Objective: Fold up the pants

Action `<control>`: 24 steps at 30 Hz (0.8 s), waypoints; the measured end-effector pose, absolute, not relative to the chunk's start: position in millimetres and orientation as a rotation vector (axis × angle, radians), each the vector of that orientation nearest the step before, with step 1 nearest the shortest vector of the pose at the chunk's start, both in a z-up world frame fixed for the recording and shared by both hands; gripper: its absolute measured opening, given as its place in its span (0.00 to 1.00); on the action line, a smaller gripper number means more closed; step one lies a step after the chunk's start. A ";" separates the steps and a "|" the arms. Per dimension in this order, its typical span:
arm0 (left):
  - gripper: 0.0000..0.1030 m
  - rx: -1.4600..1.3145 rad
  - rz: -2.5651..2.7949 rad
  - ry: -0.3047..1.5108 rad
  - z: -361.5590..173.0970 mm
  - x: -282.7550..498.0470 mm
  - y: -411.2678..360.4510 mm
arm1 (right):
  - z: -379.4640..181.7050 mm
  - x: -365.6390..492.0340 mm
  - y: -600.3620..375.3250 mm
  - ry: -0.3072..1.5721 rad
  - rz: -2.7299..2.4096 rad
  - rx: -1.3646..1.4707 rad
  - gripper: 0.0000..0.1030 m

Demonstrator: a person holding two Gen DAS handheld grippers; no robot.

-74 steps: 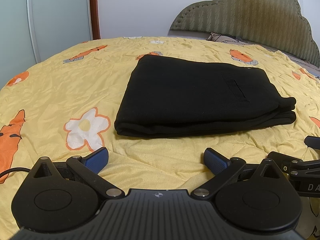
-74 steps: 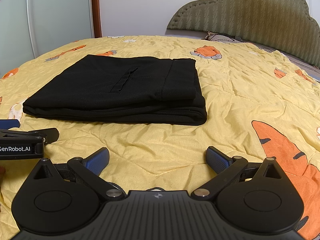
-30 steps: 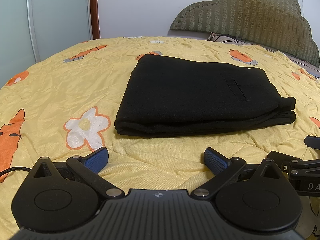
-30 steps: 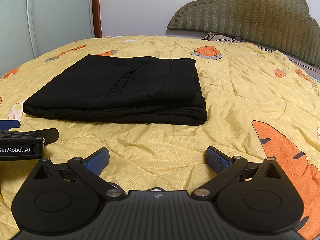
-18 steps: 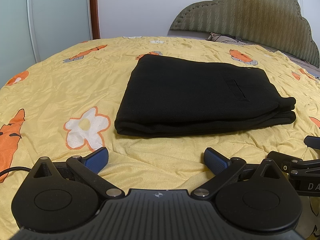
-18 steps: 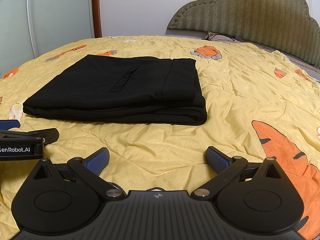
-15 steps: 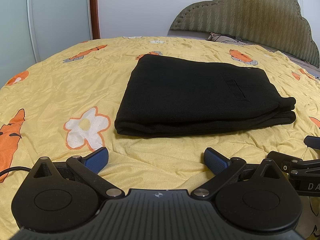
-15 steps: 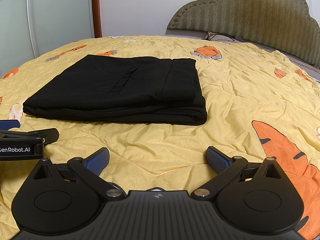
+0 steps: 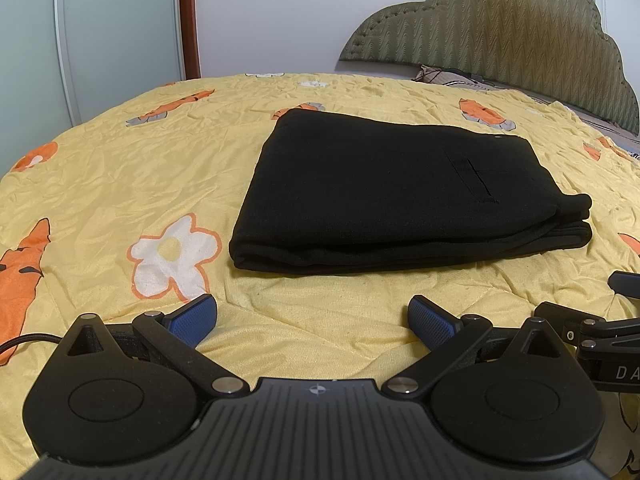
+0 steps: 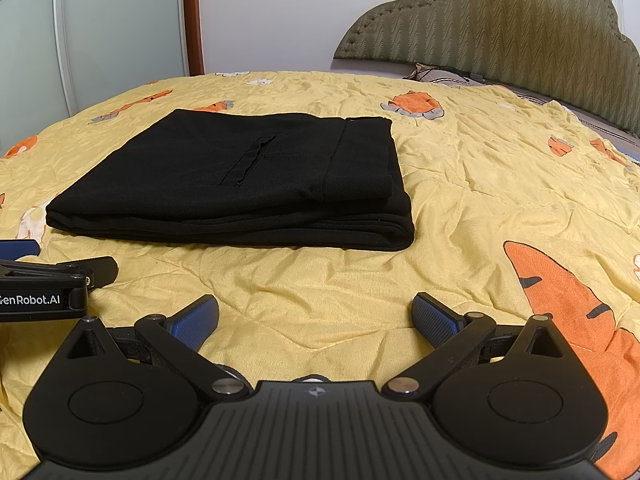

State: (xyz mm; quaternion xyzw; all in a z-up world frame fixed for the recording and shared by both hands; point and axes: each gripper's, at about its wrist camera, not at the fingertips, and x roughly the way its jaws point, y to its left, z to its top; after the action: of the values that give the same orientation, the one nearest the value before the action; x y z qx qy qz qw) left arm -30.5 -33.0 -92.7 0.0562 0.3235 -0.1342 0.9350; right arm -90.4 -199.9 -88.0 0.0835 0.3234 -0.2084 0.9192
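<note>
Nothing has shifted since the earlier frames: the yellow quilted bedspread with orange carrots and white flowers point(image 9: 120, 184) lies as it did, and on it the black pants, folded into a thick flat rectangle point(image 9: 392, 192), sit where they were. The left gripper point(image 9: 312, 314) rests low on the bedspread, its blue-padded fingers point(image 9: 192, 320) spread wide and empty, the pants ahead of them and apart. The right gripper point(image 10: 316, 314) is likewise wide open, pants ahead and leftward. Only the right wrist view shows the waistband point(image 10: 360, 160) clearly; the left view shows the pants' rounded fold edge point(image 9: 256, 256).
</note>
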 end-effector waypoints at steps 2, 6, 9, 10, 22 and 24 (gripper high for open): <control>1.00 0.115 -0.274 0.661 -92.7 -30.5 -33.0 | -88.1 -90.4 -200.1 0.665 -0.428 0.172 1.00; 1.00 0.115 -0.274 0.661 -92.6 -30.4 -33.0 | -88.1 -90.4 -199.9 0.665 -0.428 0.172 1.00; 1.00 0.116 -0.274 0.661 -92.6 -30.3 -33.0 | -88.1 -90.4 -200.0 0.665 -0.428 0.172 1.00; 1.00 0.116 -0.274 0.661 -92.6 -30.3 -33.0 | -88.1 -90.4 -200.2 0.665 -0.428 0.172 1.00; 1.00 0.112 -0.285 0.655 -90.2 -30.6 -31.6 | -88.2 -90.4 -200.2 0.665 -0.428 0.172 1.00; 1.00 0.115 -0.286 0.650 -90.4 -31.8 -32.8 | -88.2 -90.4 -200.2 0.665 -0.428 0.172 1.00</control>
State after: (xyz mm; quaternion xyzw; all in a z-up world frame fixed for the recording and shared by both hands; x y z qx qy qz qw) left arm -31.8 -32.8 -90.4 0.0562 0.3182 -0.1400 0.9359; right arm -90.4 -200.2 -88.2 0.0835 0.3233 -0.2084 0.9193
